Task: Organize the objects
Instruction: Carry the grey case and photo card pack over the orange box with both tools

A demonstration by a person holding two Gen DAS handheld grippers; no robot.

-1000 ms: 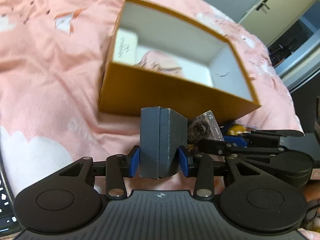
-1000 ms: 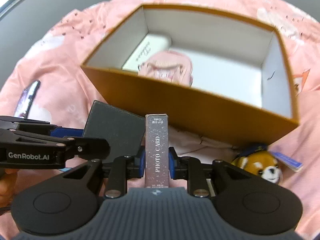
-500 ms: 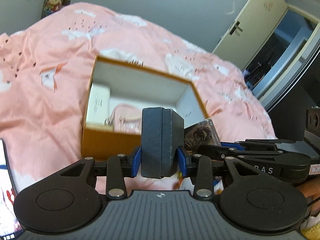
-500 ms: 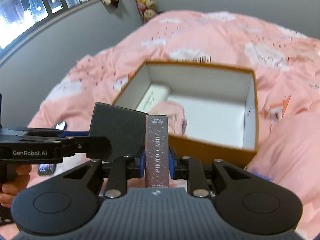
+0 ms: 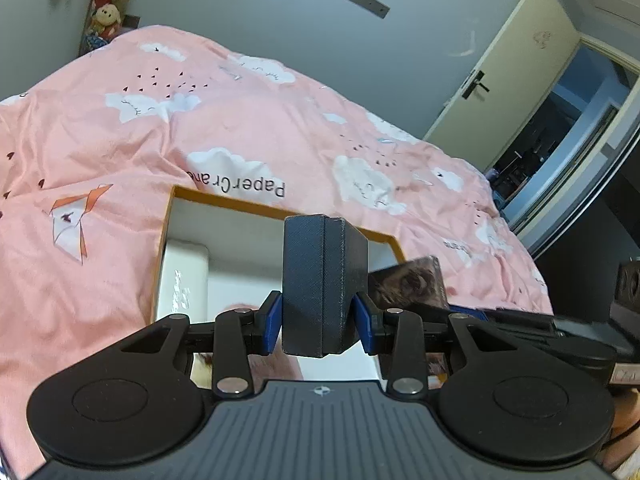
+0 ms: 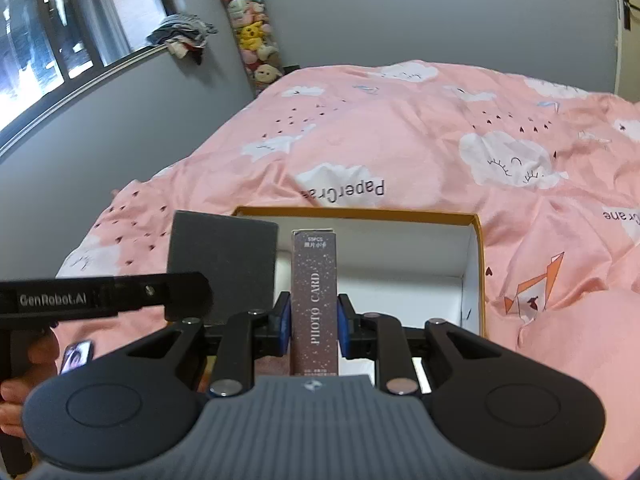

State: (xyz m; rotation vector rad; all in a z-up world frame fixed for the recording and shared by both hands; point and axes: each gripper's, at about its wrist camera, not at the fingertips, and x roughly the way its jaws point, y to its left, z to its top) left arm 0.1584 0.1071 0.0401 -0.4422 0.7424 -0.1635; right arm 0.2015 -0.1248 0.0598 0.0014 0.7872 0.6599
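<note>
In the left wrist view, the left gripper [image 5: 318, 322] sits at lower centre with its jaws clamped on a dark blue case [image 5: 322, 284]. The case stands upright between the blue pads, one pad pressed to each of its sides, and it rises above them in front of the open orange box [image 5: 240, 205]. The box lies on the pink bed cover [image 5: 100, 152] in mid-frame, and a white packet [image 5: 182, 280] lies along its left inner wall.

In the right wrist view, the right gripper [image 6: 310, 328] holds a slim photo card box [image 6: 315, 300] upright at centre, jaws closed on both narrow sides, its printed face toward the camera. The orange box [image 6: 476, 264] is behind it, its white floor showing to the right. To the left, the other gripper's black finger crosses the frame, and the dark case [image 6: 222, 256] it carries appears as a flat grey square just beside the card box. A phone [image 6: 78, 356] lies at lower left. Plush toys [image 6: 256, 40] hang on the wall at upper centre.
</note>
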